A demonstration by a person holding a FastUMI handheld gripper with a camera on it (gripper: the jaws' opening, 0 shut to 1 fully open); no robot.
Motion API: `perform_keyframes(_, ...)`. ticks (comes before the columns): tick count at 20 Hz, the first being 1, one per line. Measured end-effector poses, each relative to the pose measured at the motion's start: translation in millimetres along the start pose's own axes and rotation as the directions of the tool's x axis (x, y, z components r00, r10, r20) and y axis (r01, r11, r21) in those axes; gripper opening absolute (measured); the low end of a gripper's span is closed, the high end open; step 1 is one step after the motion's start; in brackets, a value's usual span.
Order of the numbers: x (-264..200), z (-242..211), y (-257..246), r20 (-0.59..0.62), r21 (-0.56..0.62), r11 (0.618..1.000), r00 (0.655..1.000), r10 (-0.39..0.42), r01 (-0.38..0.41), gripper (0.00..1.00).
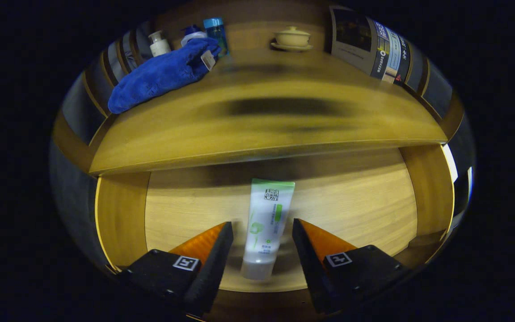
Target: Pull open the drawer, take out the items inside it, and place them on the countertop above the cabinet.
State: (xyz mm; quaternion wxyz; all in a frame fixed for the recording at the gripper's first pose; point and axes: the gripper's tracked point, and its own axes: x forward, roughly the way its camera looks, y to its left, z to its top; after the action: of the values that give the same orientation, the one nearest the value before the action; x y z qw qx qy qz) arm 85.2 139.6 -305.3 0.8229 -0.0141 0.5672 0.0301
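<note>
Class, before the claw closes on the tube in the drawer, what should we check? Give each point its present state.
1. Wooden drawer pulled open: ok.
2. White squeeze tube with green end lying between the claw's fingers: ok.
3. Claw open, a gap showing on each side of the tube: ok.
4. Fingers low enough to pinch the tube: cannot tell.
5. Bare room on the wooden countertop for setting it down: ok.
6. Crumpled blue cloth and cream lidded cup on a saucer away from that bare patch: ok.
</note>
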Motion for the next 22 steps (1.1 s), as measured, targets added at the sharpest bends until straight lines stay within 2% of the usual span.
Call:
perform_keyframes(2,4.4,-6.8,0.4,-0.03,-0.004,1.0,1.0,-0.002,0.002,0.8)
perform_keyframes(8,16.1,-13.6,-2.2,-0.08,0.002,1.0,0.997,-0.008,0.008,0.66)
perform_keyframes(15,-4.5,-9.7,-13.9,-0.003,0.077,0.997,1.0,0.027,-0.027,0.49)
perform_keyframes(22,-71.5,-2.7,-21.3,0.103,0.105,0.988,0.989,0.107,-0.118,0.48)
